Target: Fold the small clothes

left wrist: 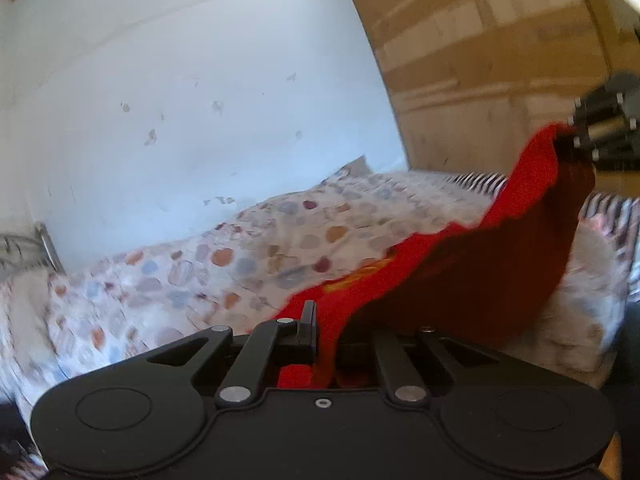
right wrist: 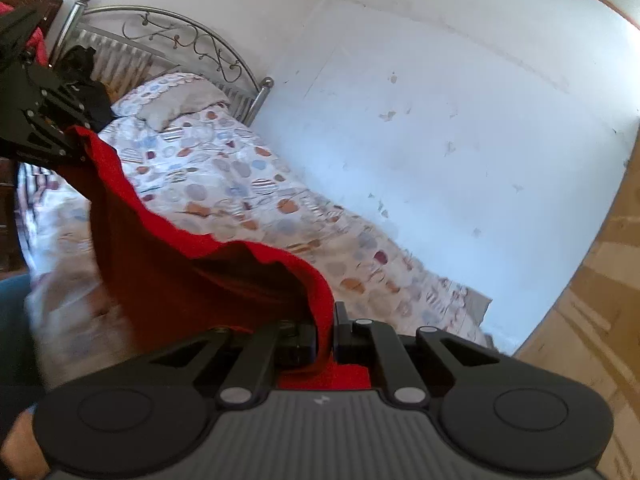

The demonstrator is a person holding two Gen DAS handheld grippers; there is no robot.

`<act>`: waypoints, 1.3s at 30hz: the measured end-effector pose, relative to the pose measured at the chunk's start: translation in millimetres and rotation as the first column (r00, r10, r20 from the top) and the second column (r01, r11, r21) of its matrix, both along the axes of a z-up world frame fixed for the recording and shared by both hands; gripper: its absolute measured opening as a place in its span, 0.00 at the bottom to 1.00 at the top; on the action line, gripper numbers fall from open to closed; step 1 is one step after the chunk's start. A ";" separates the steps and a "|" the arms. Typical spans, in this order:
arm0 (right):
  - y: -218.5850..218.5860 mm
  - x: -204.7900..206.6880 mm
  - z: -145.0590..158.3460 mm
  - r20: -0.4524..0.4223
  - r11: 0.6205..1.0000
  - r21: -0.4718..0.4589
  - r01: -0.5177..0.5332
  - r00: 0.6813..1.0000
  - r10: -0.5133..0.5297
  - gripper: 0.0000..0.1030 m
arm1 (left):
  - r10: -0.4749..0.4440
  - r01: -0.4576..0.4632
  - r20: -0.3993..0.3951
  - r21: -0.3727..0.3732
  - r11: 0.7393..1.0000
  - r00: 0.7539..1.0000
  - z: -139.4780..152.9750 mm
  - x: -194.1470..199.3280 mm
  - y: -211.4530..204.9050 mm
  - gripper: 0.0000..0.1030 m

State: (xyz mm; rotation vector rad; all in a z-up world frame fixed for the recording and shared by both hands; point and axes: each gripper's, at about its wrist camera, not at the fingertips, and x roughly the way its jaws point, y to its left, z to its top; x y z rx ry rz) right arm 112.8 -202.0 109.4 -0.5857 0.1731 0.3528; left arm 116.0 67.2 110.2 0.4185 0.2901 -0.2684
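A red garment [left wrist: 472,264] with a yellow print hangs stretched in the air above the bed between my two grippers. My left gripper [left wrist: 326,332] is shut on one edge of the red garment. My right gripper [right wrist: 328,334] is shut on the other edge of the red garment [right wrist: 168,264]. The right gripper shows at the far right of the left wrist view [left wrist: 600,132], the left gripper at the far left of the right wrist view [right wrist: 44,120]. The cloth sags between them.
The bed [left wrist: 240,256] has a spotted cover [right wrist: 248,184], a pillow [right wrist: 176,96] and a metal headboard [right wrist: 168,36]. A white wall [right wrist: 440,120] runs along its far side. A wooden wardrobe [left wrist: 480,40] stands by the foot. Dark clothing [right wrist: 86,80] lies near the headboard.
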 end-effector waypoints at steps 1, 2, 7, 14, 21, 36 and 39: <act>0.4 16.3 1.4 0.002 1.000 0.000 0.000 1.000 0.000 0.08 | 0.013 -0.013 -0.008 0.023 1.000 1.000 3.9 18.5 -1.4 0.07; -0.2 32.0 0.6 0.002 1.000 0.007 -0.002 1.000 0.002 0.08 | 0.024 -0.023 -0.019 0.029 0.999 1.000 6.5 34.8 -2.2 0.07; -4.4 122.7 -13.7 -0.060 0.997 0.073 0.033 0.998 -0.029 0.09 | 0.062 -0.063 -0.079 -0.007 0.998 0.995 4.9 120.6 -5.6 0.07; -21.9 241.3 -60.1 -0.239 0.981 0.158 0.110 0.968 -0.070 0.09 | 0.106 -0.118 -0.217 -0.046 0.992 0.970 -30.6 236.3 -3.9 0.08; -33.0 309.8 -105.9 -0.369 0.954 0.259 0.153 0.928 -0.048 0.10 | 0.146 -0.187 -0.331 -0.094 0.978 0.932 -82.5 295.4 4.0 0.09; -70.6 316.3 -118.8 -0.445 0.898 0.391 0.200 0.896 -0.006 0.99 | 0.099 -0.330 -0.467 -0.445 0.833 0.878 -101.3 299.1 68.1 0.97; -86.4 307.0 -119.7 -0.454 0.883 0.424 0.204 0.891 0.012 1.00 | 0.120 -0.328 -0.434 -0.443 0.834 0.893 -100.4 285.9 79.6 0.99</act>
